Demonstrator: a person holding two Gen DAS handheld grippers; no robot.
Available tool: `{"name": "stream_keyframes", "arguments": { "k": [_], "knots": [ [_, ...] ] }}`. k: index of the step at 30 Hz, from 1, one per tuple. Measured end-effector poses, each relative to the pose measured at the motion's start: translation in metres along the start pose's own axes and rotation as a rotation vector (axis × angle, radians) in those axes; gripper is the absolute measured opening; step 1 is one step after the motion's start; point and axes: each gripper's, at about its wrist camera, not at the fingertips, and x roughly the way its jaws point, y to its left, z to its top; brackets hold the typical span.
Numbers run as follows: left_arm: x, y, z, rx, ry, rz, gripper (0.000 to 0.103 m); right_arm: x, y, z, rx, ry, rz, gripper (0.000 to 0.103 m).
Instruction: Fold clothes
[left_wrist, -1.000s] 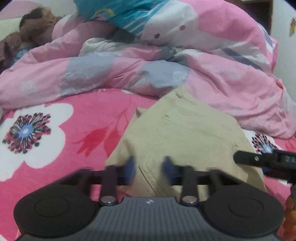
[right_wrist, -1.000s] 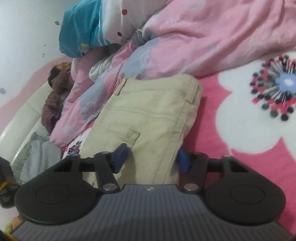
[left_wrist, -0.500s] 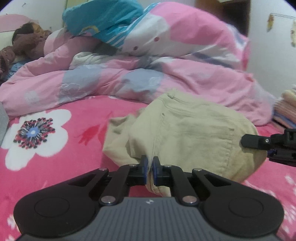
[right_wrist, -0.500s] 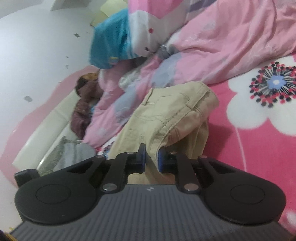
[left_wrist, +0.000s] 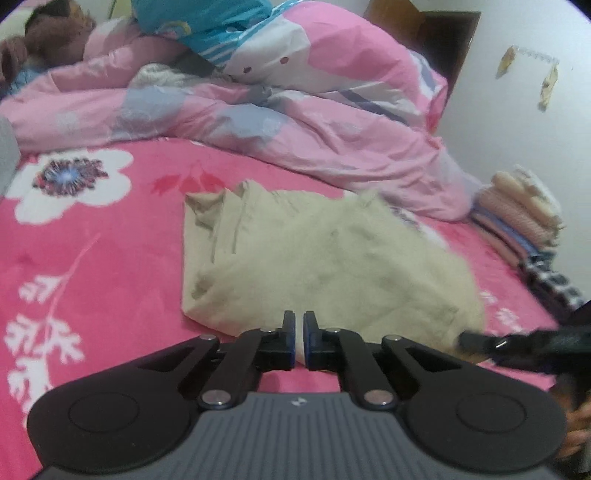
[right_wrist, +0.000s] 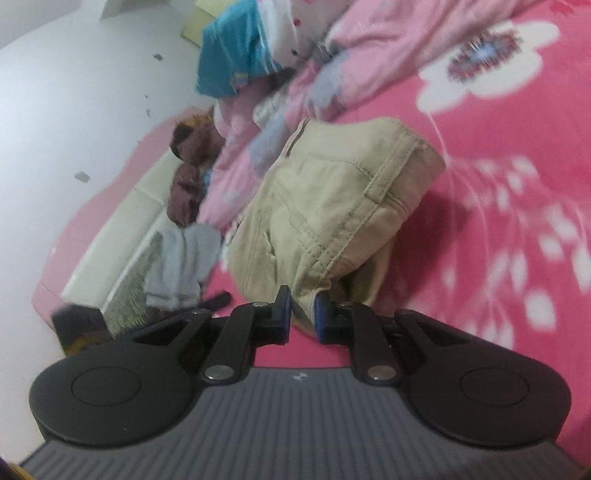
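Beige trousers (left_wrist: 332, 266) lie doubled over on the pink flowered bedsheet (left_wrist: 92, 277). In the left wrist view my left gripper (left_wrist: 299, 332) pinches their near edge, with a strip of beige cloth between its pads; its jaws are opening slightly. One finger (left_wrist: 491, 341) of the right gripper reaches in from the right at the trousers' near corner. The right wrist view shows my right gripper (right_wrist: 301, 314) shut on a stitched hem of the trousers (right_wrist: 332, 206), which rise in a raised fold with the waistband on top.
A rumpled pink quilt (left_wrist: 295, 122) with a blue pillow (left_wrist: 207, 26) fills the back of the bed. A stack of folded clothes (left_wrist: 524, 221) sits at the right edge by the wall. A brown plush toy (right_wrist: 192, 162) and a grey garment (right_wrist: 184, 266) lie near the white headboard (right_wrist: 122, 221).
Both grippers were open over the flat trousers, then closed on the near edge. They have carried it across, so the trousers now lie folded over and nearer the folded stack.
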Motion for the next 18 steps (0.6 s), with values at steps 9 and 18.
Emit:
{"name": "stream_keyframes", "arguments": {
  "k": [9,18],
  "knots": [
    [0.006,-0.018,0.022,0.04,-0.07,0.028,0.071,-0.037,-0.019,0.014,0.079,-0.089,-0.054,0.046],
    [0.065,-0.014,0.031,0.003,-0.008,0.071,0.078,-0.003,-0.054,0.054,0.165,-0.138,-0.153,0.066]
  ]
}}
